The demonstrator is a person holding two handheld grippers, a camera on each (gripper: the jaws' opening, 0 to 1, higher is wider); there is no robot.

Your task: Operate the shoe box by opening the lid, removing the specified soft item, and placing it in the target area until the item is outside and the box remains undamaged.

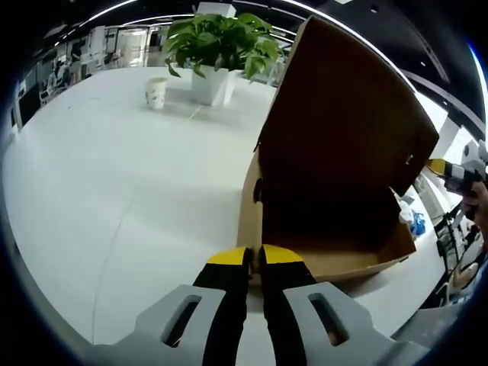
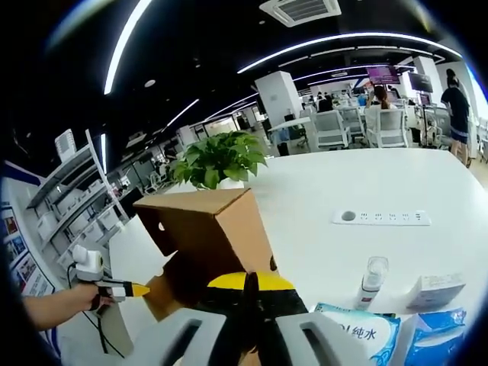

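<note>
Left gripper view: white tabletop [image 1: 114,191], paper cup [image 1: 156,92] at 11 o'clock, potted plant [image 1: 216,47] just right of it at 12. Shoe box [image 1: 335,229] sits right of centre, brown cardboard, lid [image 1: 347,114] swung up and standing open toward 1 o'clock. Inside of box is dark, can't tell what's in it, soft item not made out. Left tongs [image 1: 254,263] at 6 o'clock, yellow tips pressed together, closed, right at the box's near front corner; whether they pinch the cardboard edge I can't tell. Other gripper's yellow tip pokes in at 3 o'clock beside the lid edge, held by a hand [image 1: 480,202].

Right gripper view: hand [image 2: 57,301] at 8 o'clock holding the left gripper, yellow tip by the box's left side. Box [image 2: 202,244] at centre, seen from behind the raised lid, plant [image 2: 217,160] behind it at 12. Right tongs [image 2: 250,293] at 6 o'clock, tips together, closed, touching the back of the lid low down; grip on it not clear. Power strip [image 2: 381,218] on the tabletop [image 2: 343,183] at 2 o'clock. Small spray bottle [image 2: 370,280], wipes pack [image 2: 358,332], white carton [image 2: 436,290] and blue pack [image 2: 435,335] at 4–5 o'clock. People and chairs far back at 1–2 o'clock.
</note>
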